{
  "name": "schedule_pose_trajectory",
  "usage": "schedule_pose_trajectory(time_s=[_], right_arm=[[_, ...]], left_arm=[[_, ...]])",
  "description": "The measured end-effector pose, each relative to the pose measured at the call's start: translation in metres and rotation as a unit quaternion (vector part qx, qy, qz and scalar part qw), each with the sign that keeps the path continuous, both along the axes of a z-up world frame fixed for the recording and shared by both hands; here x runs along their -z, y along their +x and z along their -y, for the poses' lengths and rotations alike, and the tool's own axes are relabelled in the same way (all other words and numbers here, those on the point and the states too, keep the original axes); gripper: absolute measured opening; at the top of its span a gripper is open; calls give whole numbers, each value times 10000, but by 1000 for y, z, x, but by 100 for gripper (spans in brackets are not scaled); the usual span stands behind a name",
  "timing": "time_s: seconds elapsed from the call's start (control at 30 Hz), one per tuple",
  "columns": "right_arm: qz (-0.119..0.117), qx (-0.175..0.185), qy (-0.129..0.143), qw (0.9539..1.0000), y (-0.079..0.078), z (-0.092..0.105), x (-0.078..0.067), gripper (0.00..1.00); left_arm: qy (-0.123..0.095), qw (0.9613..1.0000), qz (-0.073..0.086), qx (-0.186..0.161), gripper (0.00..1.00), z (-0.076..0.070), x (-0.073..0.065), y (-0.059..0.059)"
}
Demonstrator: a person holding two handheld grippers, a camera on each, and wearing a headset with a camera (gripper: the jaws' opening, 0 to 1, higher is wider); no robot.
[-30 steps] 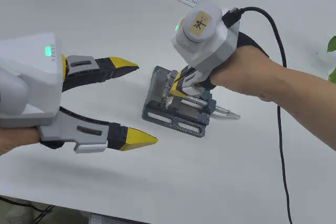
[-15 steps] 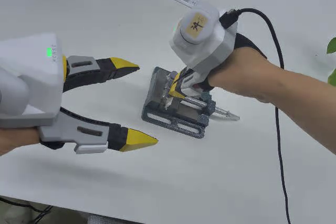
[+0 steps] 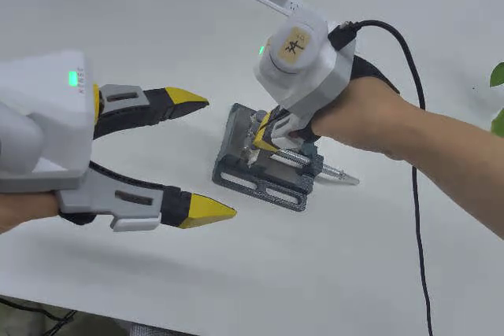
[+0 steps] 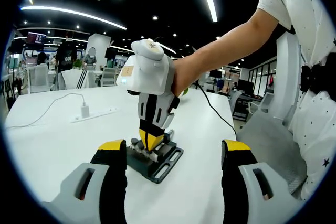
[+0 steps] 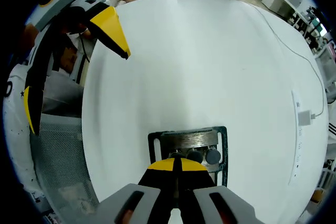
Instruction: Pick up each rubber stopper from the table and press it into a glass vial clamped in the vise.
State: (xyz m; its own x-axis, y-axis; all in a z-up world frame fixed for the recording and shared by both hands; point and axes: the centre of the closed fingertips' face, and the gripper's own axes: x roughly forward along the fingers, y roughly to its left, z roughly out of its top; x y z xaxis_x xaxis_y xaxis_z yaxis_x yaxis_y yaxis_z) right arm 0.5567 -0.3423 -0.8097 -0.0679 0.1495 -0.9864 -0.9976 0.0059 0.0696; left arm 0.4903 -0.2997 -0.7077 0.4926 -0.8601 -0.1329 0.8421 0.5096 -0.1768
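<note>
At lower centre, the right gripper (image 5: 174, 163), jaws together, is set beside a seated stopper (image 5: 212, 156) in the vise (image 5: 189, 140); pressure should be applied straight down. The left gripper (image 3: 209, 155) is held apart.

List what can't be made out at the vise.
- Head view: the right gripper covers the vise top, hiding what it clamps.
- Right gripper view: closed tips hide what they press; the grey round tops beside them could be stoppers or vial mouths.
- Left gripper view: vise contents too small.
</note>
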Motion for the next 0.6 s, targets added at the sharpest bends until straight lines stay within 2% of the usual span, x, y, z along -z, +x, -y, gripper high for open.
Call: schedule_pose_trajectory(time_s=[0.17, 0.6], right_arm=[[69, -64, -7, 10000, -2, 0, -1, 0], [32, 84, 50, 9999, 2, 0, -1, 0]], left_arm=[[1, 10000, -3, 2, 72, 1, 0, 0], [-3, 10000, 24, -6, 72, 1, -2, 2]])
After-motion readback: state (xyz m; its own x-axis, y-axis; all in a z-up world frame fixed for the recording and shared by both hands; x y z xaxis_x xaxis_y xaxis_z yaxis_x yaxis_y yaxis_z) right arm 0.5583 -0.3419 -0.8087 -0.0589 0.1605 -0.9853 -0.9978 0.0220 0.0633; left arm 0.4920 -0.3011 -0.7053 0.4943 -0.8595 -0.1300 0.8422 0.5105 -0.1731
